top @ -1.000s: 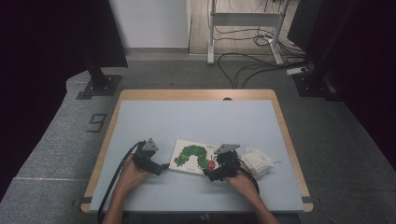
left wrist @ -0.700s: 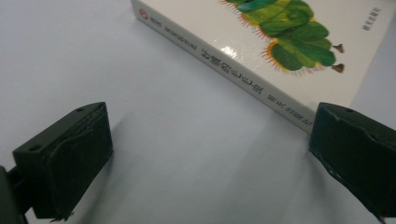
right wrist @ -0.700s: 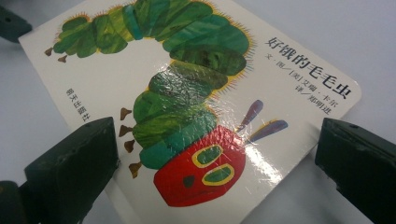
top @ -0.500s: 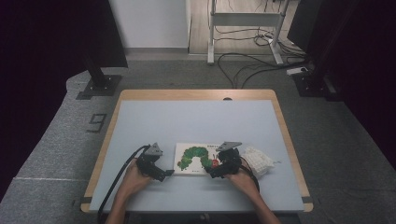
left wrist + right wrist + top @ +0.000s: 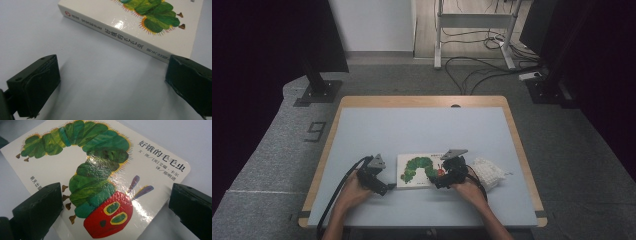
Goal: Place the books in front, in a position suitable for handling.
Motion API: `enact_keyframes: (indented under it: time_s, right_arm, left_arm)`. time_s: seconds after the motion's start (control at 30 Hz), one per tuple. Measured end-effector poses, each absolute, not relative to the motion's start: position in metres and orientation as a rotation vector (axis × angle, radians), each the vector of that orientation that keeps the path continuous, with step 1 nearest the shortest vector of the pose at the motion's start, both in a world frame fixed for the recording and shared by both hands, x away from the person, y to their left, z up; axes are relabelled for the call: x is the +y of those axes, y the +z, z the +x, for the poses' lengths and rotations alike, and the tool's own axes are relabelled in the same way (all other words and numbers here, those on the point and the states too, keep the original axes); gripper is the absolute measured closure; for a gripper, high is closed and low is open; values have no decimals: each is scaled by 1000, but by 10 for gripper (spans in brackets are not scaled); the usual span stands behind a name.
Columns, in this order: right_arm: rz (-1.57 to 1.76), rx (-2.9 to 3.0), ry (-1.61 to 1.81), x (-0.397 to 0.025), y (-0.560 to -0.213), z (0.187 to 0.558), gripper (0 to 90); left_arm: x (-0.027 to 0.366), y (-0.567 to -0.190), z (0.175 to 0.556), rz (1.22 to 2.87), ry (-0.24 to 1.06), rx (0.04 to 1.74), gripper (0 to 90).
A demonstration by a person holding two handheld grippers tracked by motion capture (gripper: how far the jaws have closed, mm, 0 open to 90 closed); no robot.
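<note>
Across the pale blue table (image 5: 422, 130), toward its near edge at about six o'clock from the middle, lies a picture book (image 5: 420, 170), flat and cover up, with a green caterpillar on it. Its long axis runs from nine to three o'clock as I stand on the person's side, and its spine is the nine o'clock edge. At three o'clock from the book, near the right hand, sits a small white crumpled bag (image 5: 488, 171).

Both hands flank the book. The left gripper (image 5: 382, 187) rests just off the spine end, at about eight o'clock from the book; in the left gripper view its jaws are spread wide with bare table between them, and the spine (image 5: 120, 37) lies ahead of the fingers, one corner close to the far fingertip (image 5: 190, 82). The right gripper (image 5: 439, 181) hangs over the four o'clock corner, jaws also wide, with the caterpillar's red head (image 5: 110, 217) between them and nothing gripped.

I judge the right one nearer: it is already over the cover, while the left one must go forward to meet the spine.
</note>
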State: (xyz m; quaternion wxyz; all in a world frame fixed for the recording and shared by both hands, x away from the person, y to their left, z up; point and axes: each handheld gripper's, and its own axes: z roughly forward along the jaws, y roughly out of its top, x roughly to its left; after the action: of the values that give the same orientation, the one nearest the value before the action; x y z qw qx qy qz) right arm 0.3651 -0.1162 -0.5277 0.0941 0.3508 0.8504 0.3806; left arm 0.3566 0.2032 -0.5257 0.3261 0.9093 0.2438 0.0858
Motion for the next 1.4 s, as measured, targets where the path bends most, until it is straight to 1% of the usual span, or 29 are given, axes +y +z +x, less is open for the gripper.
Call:
enact_keyframes:
  time_s: [0.43,0.63,0.93,1.07,1.4]
  right_arm:
    - [1006,2544,1148,-102,-528,380,0]
    - [963,2562,1174,-94,-529,385,0]
    - [902,2602,1206,-84,-530,381,0]
    - [868,2628,1205,-79,-529,376,0]
    - [854,2627,1213,-78,-530,374,0]
  left_arm:
    - [204,-528,340,2362,235,630,0]
    - [201,-528,325,2362,235,630,0]
    - [198,-528,302,2365,223,613,0]
    - [198,-528,288,2356,238,646,0]
    - [198,-528,286,2350,236,656,0]
